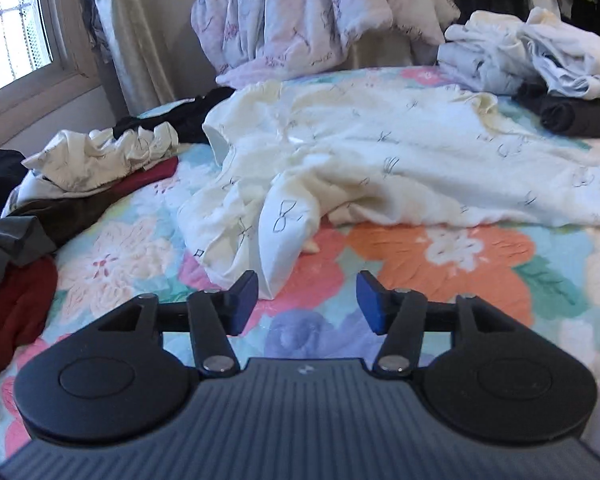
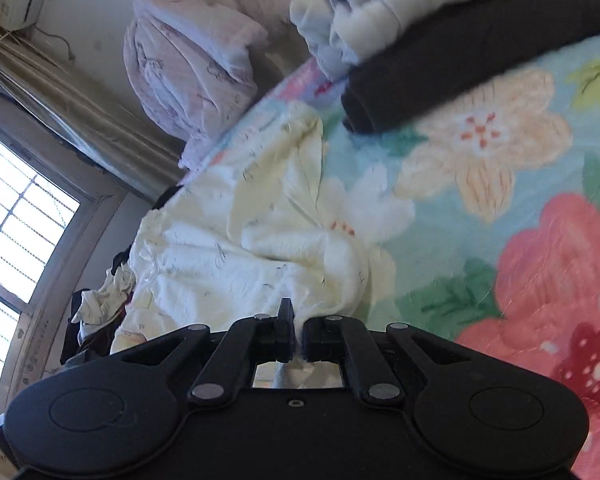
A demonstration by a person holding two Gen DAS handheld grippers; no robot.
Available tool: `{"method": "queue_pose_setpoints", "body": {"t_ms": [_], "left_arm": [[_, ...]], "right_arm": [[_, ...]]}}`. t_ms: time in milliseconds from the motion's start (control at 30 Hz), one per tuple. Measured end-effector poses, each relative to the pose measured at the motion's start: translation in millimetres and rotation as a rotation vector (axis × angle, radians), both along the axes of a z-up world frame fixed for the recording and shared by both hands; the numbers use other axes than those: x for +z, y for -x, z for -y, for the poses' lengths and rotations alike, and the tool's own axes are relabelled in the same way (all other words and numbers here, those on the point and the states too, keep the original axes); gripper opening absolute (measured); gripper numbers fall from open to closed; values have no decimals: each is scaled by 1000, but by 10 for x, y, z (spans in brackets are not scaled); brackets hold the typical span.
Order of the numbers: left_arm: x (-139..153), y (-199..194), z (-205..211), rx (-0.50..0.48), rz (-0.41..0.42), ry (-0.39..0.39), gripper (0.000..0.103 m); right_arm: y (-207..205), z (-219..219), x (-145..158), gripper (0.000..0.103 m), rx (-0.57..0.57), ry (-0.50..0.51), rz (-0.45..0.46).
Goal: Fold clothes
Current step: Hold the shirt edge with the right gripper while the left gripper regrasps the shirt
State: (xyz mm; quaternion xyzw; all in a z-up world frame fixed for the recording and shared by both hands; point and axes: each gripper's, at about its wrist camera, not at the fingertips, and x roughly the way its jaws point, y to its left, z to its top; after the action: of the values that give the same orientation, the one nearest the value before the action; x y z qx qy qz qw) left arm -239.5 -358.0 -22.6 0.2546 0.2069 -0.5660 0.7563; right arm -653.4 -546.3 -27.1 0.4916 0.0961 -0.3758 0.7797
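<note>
A cream garment with small bow prints [image 1: 380, 160] lies spread and rumpled across the floral bedspread [image 1: 440, 264]. One sleeve trails toward me. My left gripper [image 1: 306, 300] is open and empty, hovering just in front of that sleeve's end. In the right wrist view the same cream garment [image 2: 240, 248] lies ahead, and my right gripper [image 2: 296, 336] is shut on an edge of it, with white cloth pinched between the fingers. That view is tilted.
A heap of unfolded clothes, white, red, brown and grey [image 1: 60, 184], lies at the left. A stack of folded white and dark clothes [image 1: 540, 80] sits at the back right. A pale quilt [image 1: 312, 12] is piled behind. A window [image 1: 8, 20] is at the left.
</note>
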Motion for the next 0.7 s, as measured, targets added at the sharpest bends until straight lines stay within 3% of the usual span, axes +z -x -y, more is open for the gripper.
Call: {"method": "queue_pose_setpoints", "body": {"t_ms": [100,167,233,300,333,433,500,600,633,700], "left_arm": [[-69,-88,217,22,-5,-4,63],[-162,-170,408,76,22,-16,77],[-254,-265,589,119,51,-24,76],[-284,-332,679,116,47,6,49],[-268,-357,700,106,38,19,3],[-56,-485,651,123,7,64,2],[243,-581,464,162,38,135,2],[748,-721,23,229,85,259,2],[865,-753,-153,248,86,289,2],[955,-782,-475,278,75,308,3]], "right_arm": [[-52,-20,-27,7,21,7,-15],[-91,20,-34,7,39,4,-14],[-142,56,-51,7,55,-2,-18],[-210,75,-69,7,57,-10,-17],[-261,86,-65,7,70,-6,-18],[-410,103,35,7,125,42,-59],[-420,150,149,7,174,67,21],[-267,232,339,7,216,87,293],[-234,237,399,7,232,93,323],[-216,183,440,7,259,89,300]]}}
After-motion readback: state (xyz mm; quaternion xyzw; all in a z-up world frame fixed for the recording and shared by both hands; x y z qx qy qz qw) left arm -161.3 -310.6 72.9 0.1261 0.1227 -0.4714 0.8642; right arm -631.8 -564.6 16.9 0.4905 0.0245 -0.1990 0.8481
